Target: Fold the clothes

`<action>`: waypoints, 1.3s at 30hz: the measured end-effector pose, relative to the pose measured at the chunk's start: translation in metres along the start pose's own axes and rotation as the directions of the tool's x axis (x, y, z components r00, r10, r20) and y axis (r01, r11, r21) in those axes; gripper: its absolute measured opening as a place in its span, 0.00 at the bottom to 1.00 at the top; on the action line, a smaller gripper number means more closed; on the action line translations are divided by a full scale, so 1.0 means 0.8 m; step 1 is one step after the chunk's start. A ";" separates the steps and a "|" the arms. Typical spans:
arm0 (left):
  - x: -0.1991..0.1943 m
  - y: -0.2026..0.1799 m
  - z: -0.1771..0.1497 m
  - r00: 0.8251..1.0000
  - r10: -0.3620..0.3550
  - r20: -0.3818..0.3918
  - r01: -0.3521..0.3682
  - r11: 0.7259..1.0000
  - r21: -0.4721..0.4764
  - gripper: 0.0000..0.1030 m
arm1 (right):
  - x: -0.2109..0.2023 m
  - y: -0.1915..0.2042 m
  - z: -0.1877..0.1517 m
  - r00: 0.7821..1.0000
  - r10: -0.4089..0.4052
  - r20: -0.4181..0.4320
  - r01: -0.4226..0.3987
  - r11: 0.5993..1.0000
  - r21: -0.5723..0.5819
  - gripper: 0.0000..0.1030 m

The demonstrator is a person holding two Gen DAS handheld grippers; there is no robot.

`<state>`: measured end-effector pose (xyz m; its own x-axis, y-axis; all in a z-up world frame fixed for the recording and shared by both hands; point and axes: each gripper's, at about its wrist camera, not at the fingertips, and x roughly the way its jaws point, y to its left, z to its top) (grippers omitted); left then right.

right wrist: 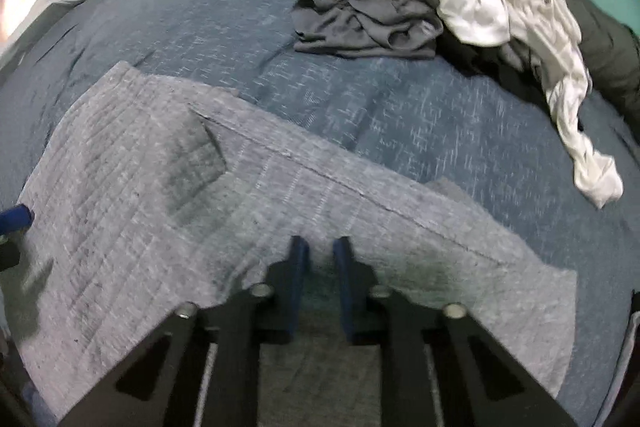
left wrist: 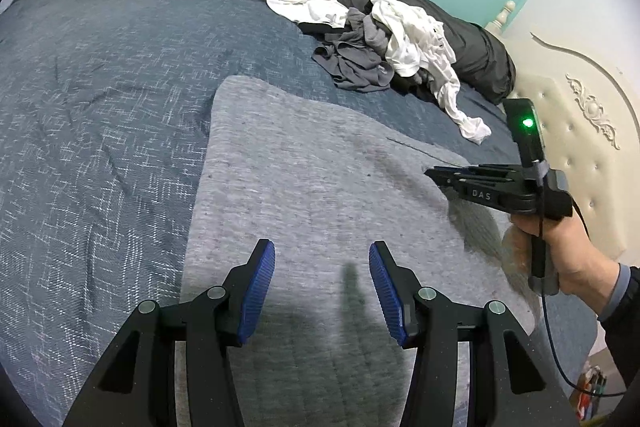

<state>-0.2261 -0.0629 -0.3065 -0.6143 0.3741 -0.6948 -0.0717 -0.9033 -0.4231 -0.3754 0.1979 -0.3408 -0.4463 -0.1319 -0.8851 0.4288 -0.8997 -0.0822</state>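
Bed (left wrist: 100,75); "DAS" on right gripper (left wrist: 430,174)

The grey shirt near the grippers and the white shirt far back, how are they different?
The grey shirt is spread flat on the blue bedspread; the white shirt is crumpled and twisted. The grey shirt lies alone; the white shirt is heaped over other dark clothes. The grey shirt is speckled; the white shirt looks plain. Both lie on the bed, unfolded.

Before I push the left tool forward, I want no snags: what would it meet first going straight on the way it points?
Most likely the grey garment spread on the bed, straight ahead of the left tool. Its fingers stand open with nothing between them. How far off the cloth lies is unclear.
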 end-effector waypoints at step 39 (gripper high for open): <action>0.014 0.017 -0.011 0.999 0.013 -0.034 -0.014 1.000 -0.027 0.52 | -0.059 -0.127 0.030 0.989 -0.049 0.140 0.010 0.963 0.269 0.34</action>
<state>-0.2273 -0.0694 -0.3252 -0.5882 0.3689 -0.7197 -0.0413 -0.9024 -0.4288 -0.4171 0.2855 -0.2798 -0.5723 -0.1443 -0.8072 0.1968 -0.9798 0.0356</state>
